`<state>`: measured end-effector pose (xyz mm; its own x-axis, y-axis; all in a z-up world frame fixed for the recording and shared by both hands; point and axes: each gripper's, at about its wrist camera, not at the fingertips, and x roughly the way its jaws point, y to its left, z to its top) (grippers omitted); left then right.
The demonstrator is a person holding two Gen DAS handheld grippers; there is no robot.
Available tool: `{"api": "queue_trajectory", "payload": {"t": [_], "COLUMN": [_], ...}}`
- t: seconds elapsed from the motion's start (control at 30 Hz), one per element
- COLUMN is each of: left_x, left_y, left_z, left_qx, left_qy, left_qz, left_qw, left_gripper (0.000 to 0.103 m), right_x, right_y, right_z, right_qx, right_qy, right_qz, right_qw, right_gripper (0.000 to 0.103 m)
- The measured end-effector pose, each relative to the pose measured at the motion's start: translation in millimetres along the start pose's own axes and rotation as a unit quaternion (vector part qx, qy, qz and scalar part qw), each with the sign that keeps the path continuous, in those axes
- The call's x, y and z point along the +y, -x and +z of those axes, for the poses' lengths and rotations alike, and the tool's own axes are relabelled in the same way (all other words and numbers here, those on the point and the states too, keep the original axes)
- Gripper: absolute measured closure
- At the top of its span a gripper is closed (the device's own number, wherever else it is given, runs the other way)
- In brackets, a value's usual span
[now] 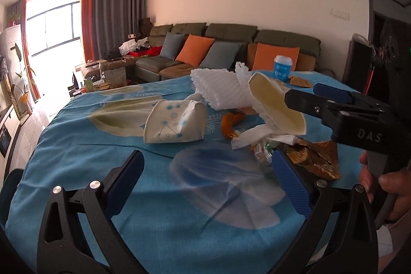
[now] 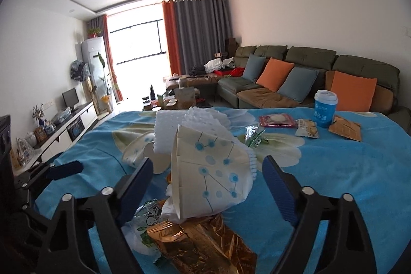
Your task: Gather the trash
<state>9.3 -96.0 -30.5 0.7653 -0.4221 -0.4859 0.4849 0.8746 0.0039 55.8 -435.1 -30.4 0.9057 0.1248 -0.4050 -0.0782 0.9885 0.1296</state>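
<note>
Matt paper cup [image 2: 218, 171], glossy foil wrapper [image 2: 205, 245]

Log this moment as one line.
left gripper: open, empty | right gripper: open around crushed paper cup | trash on tablecloth

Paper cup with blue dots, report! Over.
Both grippers open. Crushed dotted paper cup between right jaws, ungripped. White foam netting behind, gold wrapper beneath.

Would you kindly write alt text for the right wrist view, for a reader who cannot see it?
The open right gripper frames a flattened paper cup atop a litter pile, its fingers either side without pressing it, with a gold foil wrapper below on the blue floral tablecloth. Farther back stand a blue lidded cup and a green sofa.
</note>
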Motion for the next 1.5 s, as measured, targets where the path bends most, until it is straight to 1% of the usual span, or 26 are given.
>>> {"api": "queue_trajectory", "payload": {"t": [0.07,0.1,0.13,0.17,0.23,0.27,0.3,0.37,0.4,0.5,0.57,0.67,0.73,0.8,0.87,0.93,1.0,1.03,1.1,1.2,1.3,1.33,1.4,1.43,1.47,1.5], "left_x": [5,14,18,25,36,38,38,40,40,37,34,32,31,32,33,31,24,19,10,-7,-16,-17,-19,-20,-21,-21], "left_y": [-10,-16,-19,-24,-28,-29,-31,-31,-32,-40,-51,-66,-79,-92,-104,-100,-92,-90,-90,-102,-114,-120,-129,-132,-136,-140], "left_z": [4,8,10,12,15,16,17,22,25,39,49,63,70,74,78,80,80,80,79,76,72,70,67,65,64,62], "left_qx": [0.008,0.017,0.022,0.027,0.037,0.040,0.040,0.043,0.044,0.044,0.049,0.059,0.069,0.084,0.097,0.076,0.056,0.052,0.052,0.080,0.103,0.115,0.132,0.138,0.144,0.151], "left_qy": [0.009,0.018,0.024,0.032,0.044,0.045,0.042,0.040,0.040,0.032,0.028,0.019,0.015,0.017,0.026,0.030,0.024,0.018,0.001,-0.019,-0.023,-0.018,-0.007,-0.003,0.002,0.007], "left_qz": [0.009,0.015,0.020,0.021,0.017,0.016,0.017,0.009,0.001,-0.023,-0.038,-0.051,-0.059,-0.073,-0.080,-0.088,-0.108,-0.130,-0.144,-0.160,-0.159,-0.165,-0.178,-0.183,-0.187,-0.191], "left_qw": [0.9999,0.9996,0.9993,0.9989,0.9982,0.9981,0.9982,0.9982,0.9982,0.9982,0.9977,0.9968,0.9957,0.9937,0.9917,0.9927,0.9922,0.9900,0.9882,0.9836,0.9816,0.9793,0.9751,0.9733,0.9717,0.9699], "left_gripper": [0.005,0.005,0.005,0.005,0.005,0.005,0.005,0.006,0.007,0.010,0.019,0.026,0.030,0.032,0.036,0.036,0.036,0.036,0.036,0.044,0.045,0.045,0.049,0.056,0.069,0.077], "right_x": [-1,-2,-3,-6,-9,-11,-12,-16,-16,-20,-24,-33,-37,-40,-43,-44,-47,-50,-55,-59,-60,-61,-62,-62,-63,-63], "right_y": [-6,-8,-11,-13,-17,-18,-19,-20,-20,-17,-16,-15,-14,-13,-13,-12,-11,-11,-11,-12,-13,-14,-14,-14,-14,-15], "right_z": [0,0,-1,-1,-2,-2,-2,-2,-2,0,0,2,3,4,5,5,4,4,5,5,5,5,4,4,4,4], "right_qx": [0.011,0.017,0.022,0.026,0.031,0.034,0.036,0.037,0.037,0.032,0.031,0.029,0.025,0.023,0.021,0.019,0.018,0.017,0.015,0.013,0.014,0.014,0.014,0.013,0.013,0.013], "right_qy": [0.002,0.000,-0.002,-0.004,-0.008,-0.011,-0.013,-0.016,-0.016,-0.020,-0.022,-0.033,-0.039,-0.044,-0.047,-0.050,-0.055,-0.058,-0.066,-0.074,-0.076,-0.076,-0.079,-0.081,-0.083,-0.083], "right_qz": [0.006,0.007,0.008,0.011,0.015,0.016,0.020,0.023,0.023,0.023,0.022,0.028,0.031,0.035,0.038,0.039,0.040,0.041,0.044,0.047,0.050,0.050,0.052,0.053,0.056,0.056], "right_qw": [1.000,1.000,1.000,1.000,0.999,0.999,0.999,0.999,0.999,0.999,0.999,0.999,0.998,0.998,0.998,0.998,0.998,0.997,0.997,0.996,0.996,0.996,0.995,0.995,0.995,0.995], "right_gripper": [0.037,0.039,0.045,0.053,0.062,0.068,0.071,0.085,0.087,0.090,0.094,0.098,0.099,0.099,0.099,0.099,0.099,0.099,0.099,0.099,0.099,0.099,0.099,0.099,0.099,0.099]}}
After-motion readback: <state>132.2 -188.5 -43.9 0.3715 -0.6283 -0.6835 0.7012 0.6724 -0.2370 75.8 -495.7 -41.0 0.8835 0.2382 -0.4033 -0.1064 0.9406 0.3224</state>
